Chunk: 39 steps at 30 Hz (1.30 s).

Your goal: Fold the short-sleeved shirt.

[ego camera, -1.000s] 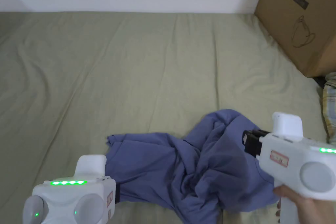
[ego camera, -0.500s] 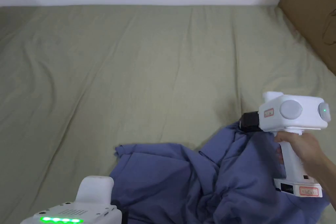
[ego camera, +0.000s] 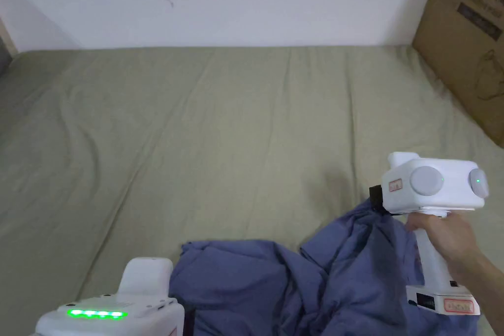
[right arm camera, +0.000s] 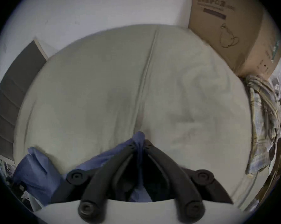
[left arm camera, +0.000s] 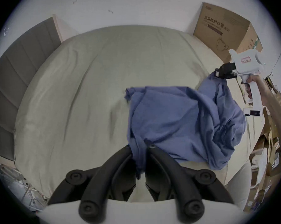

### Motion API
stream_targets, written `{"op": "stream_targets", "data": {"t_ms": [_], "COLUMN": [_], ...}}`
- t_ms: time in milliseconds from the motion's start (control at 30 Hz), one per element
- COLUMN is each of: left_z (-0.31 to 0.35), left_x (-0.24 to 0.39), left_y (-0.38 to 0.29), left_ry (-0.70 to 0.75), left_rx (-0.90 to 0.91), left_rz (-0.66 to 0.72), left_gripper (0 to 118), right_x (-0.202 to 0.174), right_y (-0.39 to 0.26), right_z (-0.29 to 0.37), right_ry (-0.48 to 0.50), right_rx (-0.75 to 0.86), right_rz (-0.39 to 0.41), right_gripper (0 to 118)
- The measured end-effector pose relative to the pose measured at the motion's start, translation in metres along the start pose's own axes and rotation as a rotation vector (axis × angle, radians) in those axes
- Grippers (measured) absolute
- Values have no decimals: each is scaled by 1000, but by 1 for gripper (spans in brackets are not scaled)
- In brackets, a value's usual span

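Note:
A crumpled blue short-sleeved shirt (ego camera: 275, 283) lies bunched on the near part of the olive bed sheet (ego camera: 221, 130). In the left gripper view the shirt (left arm camera: 177, 119) spreads out ahead, and my left gripper (left arm camera: 140, 148) is shut on a fold of its near edge. My right gripper (right arm camera: 140, 144) is shut on another bunch of the shirt (right arm camera: 139, 137), held raised above the sheet. In the head view the right gripper (ego camera: 376, 199) sits at the shirt's far right peak, a hand on its handle; the left gripper's white body (ego camera: 118, 310) is at the bottom left.
A large cardboard box (ego camera: 467, 42) stands at the bed's far right corner against the white wall. A plaid cloth (right arm camera: 262, 122) hangs off the bed's right side. A grey padded headboard (left arm camera: 15, 65) runs along the left. The sheet's far and left parts lie open.
The right gripper has gone from over the shirt's right side to its far edge and lifted that edge off the sheet. The head camera has tilted up.

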<state>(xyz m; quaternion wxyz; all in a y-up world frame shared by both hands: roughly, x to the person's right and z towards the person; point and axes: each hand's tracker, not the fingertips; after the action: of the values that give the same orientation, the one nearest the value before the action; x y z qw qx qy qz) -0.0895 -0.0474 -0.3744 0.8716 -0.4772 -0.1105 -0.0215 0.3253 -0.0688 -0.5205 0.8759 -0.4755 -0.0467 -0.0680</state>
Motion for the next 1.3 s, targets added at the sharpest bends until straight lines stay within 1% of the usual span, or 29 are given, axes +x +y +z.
{"op": "stream_targets", "data": {"t_ms": [100, 200, 300, 367, 433, 467, 533, 633, 667, 767, 967, 1067, 1200, 1300], "left_z": [22, 57, 94, 122, 142, 154, 172, 197, 207, 226, 243, 242, 234, 224], "left_x": [-10, -25, -49, -62, -74, -80, -94, -111, -117, -133, -168, -180, -189, -198], "left_y": [22, 51, 79, 98, 114, 124, 143, 171, 180, 203, 250, 276, 316, 343], "left_ry": [6, 58, 95, 118, 162, 175, 206, 238, 258, 306, 330, 353, 387, 389], "left_rx": [78, 193, 299, 354, 398, 425, 463, 506, 522, 561, 598, 628, 643, 659], "left_rz": [9, 15, 61, 55, 49, 53, 84, 108, 125, 139, 181, 183, 169, 180], "left_gripper": [7, 7, 7, 7, 7, 7, 7, 7, 7, 7, 7, 7, 7, 7], "right_x": [10, 24, 41, 53, 60, 62, 64, 65, 61, 55, 39, 26, 3, -7], "right_y": [20, 36, 49, 56, 57, 58, 63, 72, 76, 87, 126, 150, 188, 215], "right_z": [46, 99, 152, 188, 218, 234, 258, 288, 295, 312, 313, 304, 290, 279], "right_ry": [-33, -32, -85, -72, -27, -26, -58, -30, -32, -44, -32, 0, -7, -8], "right_rx": [76, 166, 248, 294, 337, 365, 409, 463, 478, 514, 542, 558, 570, 580], "right_rz": [22, -7, -19, -52, -89, -92, -100, -148, -139, -131, -136, -143, -104, -97], "right_gripper": [4, 4, 4, 4, 4, 4, 4, 4, 4, 4, 4, 4, 4, 4]}}
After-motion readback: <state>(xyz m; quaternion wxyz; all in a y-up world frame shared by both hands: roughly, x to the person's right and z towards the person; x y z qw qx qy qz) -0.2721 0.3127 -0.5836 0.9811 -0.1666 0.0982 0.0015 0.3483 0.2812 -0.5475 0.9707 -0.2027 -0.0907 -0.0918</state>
